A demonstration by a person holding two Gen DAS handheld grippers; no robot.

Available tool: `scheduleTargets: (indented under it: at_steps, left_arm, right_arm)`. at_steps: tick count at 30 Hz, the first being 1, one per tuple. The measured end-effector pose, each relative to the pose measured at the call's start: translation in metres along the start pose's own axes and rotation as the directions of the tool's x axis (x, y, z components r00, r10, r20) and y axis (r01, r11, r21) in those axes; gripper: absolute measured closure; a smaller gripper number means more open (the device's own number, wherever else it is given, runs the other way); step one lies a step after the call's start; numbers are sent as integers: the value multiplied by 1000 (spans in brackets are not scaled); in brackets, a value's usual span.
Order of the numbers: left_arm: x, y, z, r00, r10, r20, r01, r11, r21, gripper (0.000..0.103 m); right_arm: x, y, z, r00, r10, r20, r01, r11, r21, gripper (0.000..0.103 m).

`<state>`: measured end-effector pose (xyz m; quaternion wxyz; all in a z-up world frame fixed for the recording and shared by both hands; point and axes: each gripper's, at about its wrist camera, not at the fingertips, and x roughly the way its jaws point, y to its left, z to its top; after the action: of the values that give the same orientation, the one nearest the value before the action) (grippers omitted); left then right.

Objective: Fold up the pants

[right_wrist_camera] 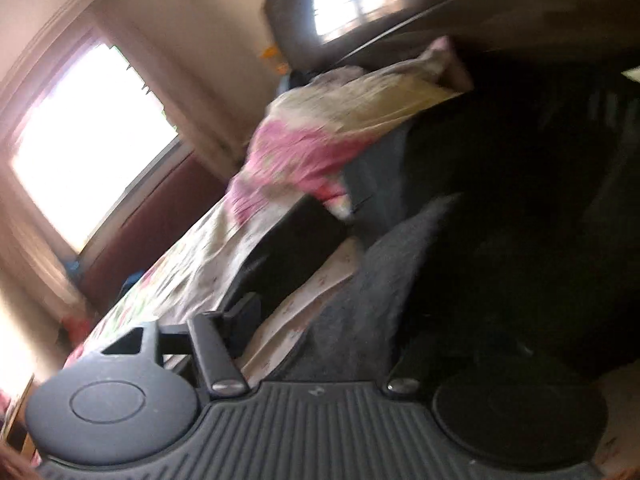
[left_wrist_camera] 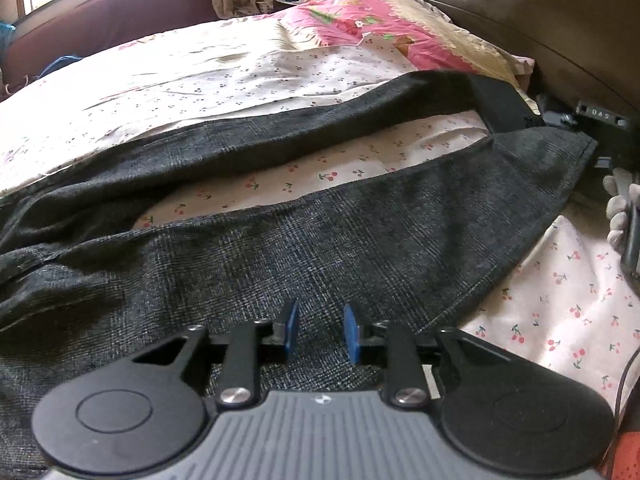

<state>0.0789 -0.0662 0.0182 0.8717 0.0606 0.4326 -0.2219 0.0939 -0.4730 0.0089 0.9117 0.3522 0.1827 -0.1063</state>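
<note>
Lying spread on the bed with the white cherry-print sheet point(left_wrist_camera: 560, 280), the dark grey woven pants point(left_wrist_camera: 280, 248) have both legs fanned apart, a strip of sheet showing between them. The left hand-held gripper point(left_wrist_camera: 320, 330) hovers low over the nearer leg; its blue-padded fingers point(left_wrist_camera: 291, 320) stand apart, released, holding nothing. Further right, a white-gloved hand point(left_wrist_camera: 618, 212) sits near the stitched edge of that leg. The right hand-held gripper point(right_wrist_camera: 320, 320) is tilted and motion-blurred beside dark cloth; whether it is clenched cannot be told.

Risk: pinching only the top layer of the leg would drag it and crease the fold. The pink floral pillow point(left_wrist_camera: 360, 20) and dark headboard point(left_wrist_camera: 560, 20) limit room on the far right; open sheet remains toward the left.
</note>
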Motion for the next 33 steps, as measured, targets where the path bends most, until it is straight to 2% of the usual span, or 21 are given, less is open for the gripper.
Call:
scheduleTargets:
  at_steps: [1, 2, 4, 8, 10, 11, 12, 13, 14, 15, 16, 17, 19, 21, 23, 25, 26, 27, 30, 32, 33]
  left_arm:
    - [0, 0, 0, 1000, -1, 4, 1, 1000, -2, 63]
    - [0, 1, 1, 1000, -5, 9, 5, 1000, -5, 63]
    - [1, 3, 1, 1000, -9, 21, 9, 1000, -10, 63]
    - [3, 15, 3, 999, -3, 47, 4, 1000, -19, 63]
    - [0, 28, 4, 998, 11, 68, -9, 999, -37, 63]
    - [-3, 38, 5, 996, 22, 82, -18, 998, -52, 63]
    - [-5, 46, 5, 995, 34, 95, -28, 998, -64, 63]
    - [-9, 57, 6, 993, 50, 111, -42, 996, -76, 63]
    - [-12, 68, 6, 990, 65, 124, -55, 995, -83, 62]
    - [-15, 81, 7, 987, 84, 135, -73, 994, -87, 62]
    - [-17, 93, 8, 985, 101, 141, -90, 992, -87, 61]
    - [-18, 104, 10, 982, 119, 145, -107, 991, -86, 60]
    - [-23, 129, 14, 972, 174, 156, -164, 984, -75, 57]
    - [-27, 154, 18, 960, 226, 168, -221, 974, -48, 54]
    - [-27, 183, 27, 945, 279, 170, -283, 959, -1, 50]
    - [-22, 211, 38, 940, 305, 153, -315, 948, 48, 47]
    - [-19, 227, 45, 937, 319, 141, -330, 941, 70, 45]
    - [-15, 240, 51, 935, 329, 131, -341, 936, 85, 45]
    - [-1, 289, 72, 930, 359, 84, -366, 925, 103, 43]
    - [11, 320, 84, 932, 359, 41, -362, 928, 91, 43]
    - [16, 334, 87, 936, 351, 23, -352, 932, 86, 43]
  right_arm:
    - [0, -3, 5, 1000, -24, -1, 24, 1000, 17, 78]
    - [-1, -6, 11, 999, -40, 1, 40, 999, 34, 97]
    - [-11, -10, 17, 997, -61, 44, 59, 997, 45, 98]
    - [-36, -15, 25, 971, -229, 72, 231, 973, -19, 89]
    - [-54, -12, 21, 953, -286, 97, 291, 956, -46, 74]
    - [-62, -8, 22, 930, -341, 139, 352, 933, -69, 59]
    - [-71, -3, 24, 901, -388, 195, 410, 907, -91, 57]
    - [-78, 2, 26, 883, -407, 234, 440, 891, -110, 57]
    - [-81, 8, 30, 874, -414, 254, 456, 880, -134, 57]
    - [-83, 18, 33, 886, -390, 251, 438, 882, -174, 56]
    - [-81, 30, 34, 907, -350, 234, 401, 889, -222, 56]
    - [-74, 53, 30, 939, -286, 192, 335, 890, -309, 52]
    - [-43, 97, 20, 983, -171, 73, 185, 865, -466, 45]
    - [-6, 144, 1, 995, -53, -89, -9, 815, -579, 46]
    - [35, 193, -28, 970, 21, -243, -179, 737, -652, 46]
    - [83, 248, -66, 911, 63, -408, -356, 618, -701, 46]
    - [102, 266, -80, 885, 74, -460, -417, 567, -710, 46]
    - [125, 292, -100, 847, 74, -526, -488, 501, -715, 46]
    - [176, 350, -149, 752, 46, -658, -628, 352, -694, 46]
    - [202, 386, -176, 723, 17, -691, -673, 242, -699, 45]
    - [200, 396, -189, 710, 2, -704, -690, 204, -695, 45]
